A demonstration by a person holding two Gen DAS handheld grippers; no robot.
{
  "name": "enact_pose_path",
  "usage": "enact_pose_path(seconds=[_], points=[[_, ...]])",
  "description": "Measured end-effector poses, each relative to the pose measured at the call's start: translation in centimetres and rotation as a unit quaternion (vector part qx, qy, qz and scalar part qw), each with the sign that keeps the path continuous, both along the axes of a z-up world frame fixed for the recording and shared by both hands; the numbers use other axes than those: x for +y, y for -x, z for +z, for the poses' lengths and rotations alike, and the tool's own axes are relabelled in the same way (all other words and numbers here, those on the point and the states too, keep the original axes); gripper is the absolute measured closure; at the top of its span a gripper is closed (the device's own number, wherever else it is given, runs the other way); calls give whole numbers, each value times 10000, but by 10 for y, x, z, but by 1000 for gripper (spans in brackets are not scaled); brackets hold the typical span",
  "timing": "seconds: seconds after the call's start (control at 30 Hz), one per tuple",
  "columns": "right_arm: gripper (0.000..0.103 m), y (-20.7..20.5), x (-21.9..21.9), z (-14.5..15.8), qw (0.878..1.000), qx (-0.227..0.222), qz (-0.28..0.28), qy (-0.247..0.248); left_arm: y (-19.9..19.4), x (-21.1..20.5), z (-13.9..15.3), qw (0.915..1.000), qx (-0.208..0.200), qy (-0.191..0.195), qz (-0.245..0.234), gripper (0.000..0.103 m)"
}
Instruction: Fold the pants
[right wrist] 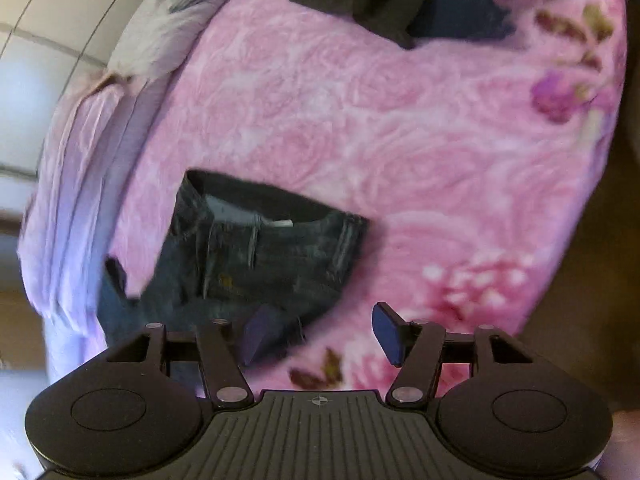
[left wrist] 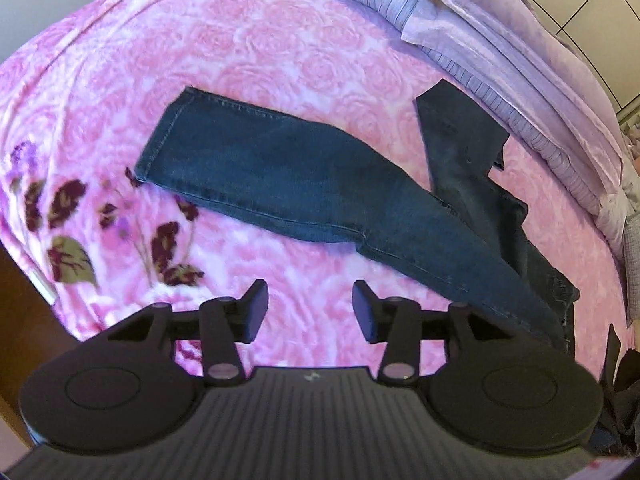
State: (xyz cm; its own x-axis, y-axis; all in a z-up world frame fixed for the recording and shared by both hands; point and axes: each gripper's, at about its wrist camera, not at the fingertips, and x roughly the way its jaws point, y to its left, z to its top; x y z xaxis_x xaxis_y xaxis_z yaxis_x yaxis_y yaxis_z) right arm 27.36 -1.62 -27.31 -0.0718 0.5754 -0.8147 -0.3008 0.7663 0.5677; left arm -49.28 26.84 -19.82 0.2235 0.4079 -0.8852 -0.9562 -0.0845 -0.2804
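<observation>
**Pants spread on the bed, both tools released**

The pants (left wrist: 304,184) are dark blue jeans and they lie on a pink blanket (left wrist: 280,52) with a rose pattern that covers the bed. In the left wrist view one leg stretches from the centre toward 10 o'clock and ends with its hem there. The other leg is bent up toward 2 o'clock, and both legs run together toward 4 o'clock. At 1 o'clock, along the far edge of the bed, there are lilac pillows (left wrist: 500,60).

The left tool (left wrist: 311,311) is above the blanket at 6 o'clock, with its jaws apart and only blanket between them. It holds nothing.

In the right wrist view the waistband (right wrist: 260,236) of the pants lies at 8 o'clock, with belt loops and a white label visible. The right tool (right wrist: 320,336) is also released: its jaws stand wide. Its left finger (right wrist: 260,336) is over the denim edge, but whether it touches the cloth I cannot tell. The other finger is over the blanket.
</observation>
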Motion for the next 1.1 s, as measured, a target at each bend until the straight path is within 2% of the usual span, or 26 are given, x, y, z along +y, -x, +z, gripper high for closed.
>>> enact_pose_path(seconds=[0.1, 0.23, 0.33, 0.43, 0.6, 0.67, 0.77, 0.8, 0.83, 0.87, 0.9, 0.93, 1.03, 1.1], points=[[47, -13, 11, -33, 9991, 236, -347, -112, 4, 3, -20, 9999, 30, 3, 138, 61], [47, -21, 20, -55, 9978, 275, -567, -209, 16, 11, -39, 9992, -39, -81, 393, 55], [47, -23, 20, -62, 9974, 198, -668, -165, 30, 21, -49, 9969, -170, -146, 761, 49], [47, -23, 18, -69, 9977, 157, -646, -91, 47, 34, -63, 9911, -404, -187, 1251, 42], [47, -17, 10, -76, 9977, 92, -670, -43, 68, 61, -101, 9780, -609, -85, 1995, 42], [47, -14, 10, -77, 9975, 53, -692, -108, 74, 74, -114, 9764, -504, -56, 2099, 47], [47, -12, 12, -81, 9969, 26, -762, -197, 79, 92, -133, 9768, -302, 54, 2121, 66], [47, -11, 12, -82, 9965, 30, -800, -251, 79, 96, -136, 9781, -192, 53, 2072, 78], [48, -10, 14, -83, 9960, 17, -827, -333, 78, 99, -137, 9806, -41, 2, 1959, 99], [69, -9, 15, -84, 9958, -14, -827, -399, 78, 102, -135, 9832, 25, -65, 1822, 102], [95, -9, 18, -82, 9961, -97, -798, -351, 79, 104, -130, 9853, 21, -121, 1706, 102], [95, -8, 21, -78, 9965, -186, -778, -256, 81, 107, -121, 9865, 83, -260, 1616, 102], [97, -6, 16, -48, 9928, -689, -627, -747, 100, 109, -74, 9855, 243, -1021, 1335, 102], [97, -3, -2, -31, 9893, -802, -662, -1024, 124, 105, -42, 9821, 313, -1357, 1270, 102]])
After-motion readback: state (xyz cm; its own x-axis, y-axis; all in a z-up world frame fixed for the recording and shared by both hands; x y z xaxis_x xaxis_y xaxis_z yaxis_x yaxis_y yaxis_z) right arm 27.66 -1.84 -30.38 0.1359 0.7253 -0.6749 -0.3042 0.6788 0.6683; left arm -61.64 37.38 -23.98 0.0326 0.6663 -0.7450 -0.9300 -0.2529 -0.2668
